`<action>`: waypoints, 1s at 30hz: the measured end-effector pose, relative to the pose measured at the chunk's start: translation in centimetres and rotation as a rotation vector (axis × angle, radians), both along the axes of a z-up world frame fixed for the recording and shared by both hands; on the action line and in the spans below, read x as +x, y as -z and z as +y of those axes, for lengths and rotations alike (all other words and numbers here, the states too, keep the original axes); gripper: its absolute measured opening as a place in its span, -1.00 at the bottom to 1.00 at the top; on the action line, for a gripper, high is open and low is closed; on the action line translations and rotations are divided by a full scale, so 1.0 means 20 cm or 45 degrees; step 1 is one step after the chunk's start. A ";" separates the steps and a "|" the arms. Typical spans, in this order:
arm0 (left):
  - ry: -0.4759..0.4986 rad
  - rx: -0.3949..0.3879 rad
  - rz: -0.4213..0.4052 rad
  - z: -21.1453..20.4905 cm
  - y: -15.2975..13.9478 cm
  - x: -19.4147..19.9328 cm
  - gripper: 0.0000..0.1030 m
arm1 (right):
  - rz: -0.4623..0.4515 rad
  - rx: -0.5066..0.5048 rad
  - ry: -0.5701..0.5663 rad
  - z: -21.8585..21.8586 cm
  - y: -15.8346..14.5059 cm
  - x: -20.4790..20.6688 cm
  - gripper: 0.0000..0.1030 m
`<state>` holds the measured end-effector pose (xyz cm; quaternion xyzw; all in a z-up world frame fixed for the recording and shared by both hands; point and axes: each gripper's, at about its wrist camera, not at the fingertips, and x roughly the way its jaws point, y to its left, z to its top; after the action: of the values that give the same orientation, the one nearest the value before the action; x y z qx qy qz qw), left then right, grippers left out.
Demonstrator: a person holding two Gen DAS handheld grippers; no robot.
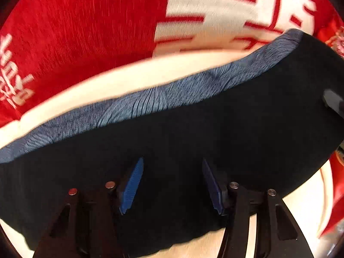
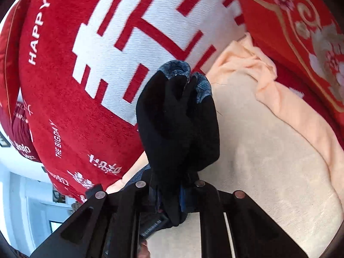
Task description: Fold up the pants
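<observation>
Through the left wrist camera, the left gripper (image 1: 172, 185) hangs over one pair of pants (image 1: 193, 133), its jaws spread apart with nothing between them and dark cloth lying directly beneath and ahead. The pants stretch as a long band across the cream bed cover (image 1: 150, 73), their long axis running side to side across the jaws' line, with a grey-blue fleecy lining showing along the far edge. At that view's right edge a dark tool tip, probably the other gripper, meets the cloth. Behind stands one red cushion (image 1: 86, 32) with white lettering. From the right wrist camera, the right gripper (image 2: 172, 195) is clenched on a bunched end of the pants (image 2: 176, 124), which rise straight ahead from the jaws. One peach blanket (image 2: 279, 99) lies rumpled to the right, beside one red floral pillow (image 2: 290, 32). I judge the left gripper, poised over the middle, nearest the free length.
</observation>
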<state>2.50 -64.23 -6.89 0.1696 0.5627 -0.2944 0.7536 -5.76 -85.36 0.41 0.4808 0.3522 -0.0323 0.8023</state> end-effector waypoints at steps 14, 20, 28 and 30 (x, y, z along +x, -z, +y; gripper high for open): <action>0.103 -0.150 0.155 0.23 -0.12 0.01 0.12 | 0.004 -0.342 -0.182 0.51 -0.32 0.18 -0.73; 0.008 -0.164 0.086 0.75 -0.30 0.14 0.63 | 0.066 -0.577 -0.309 1.02 -0.38 0.30 -0.72; -0.195 0.059 0.020 1.53 -0.27 0.40 0.63 | 0.415 -1.102 -0.667 1.95 0.13 0.59 -0.50; -0.247 0.096 0.028 1.69 -0.24 0.42 0.63 | 0.502 -1.356 -0.744 2.13 0.24 0.59 -0.41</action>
<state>11.00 -30.49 -2.16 0.1393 0.5956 -0.2004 0.7653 6.12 -42.84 -4.42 -0.1149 0.5455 -0.0705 0.8272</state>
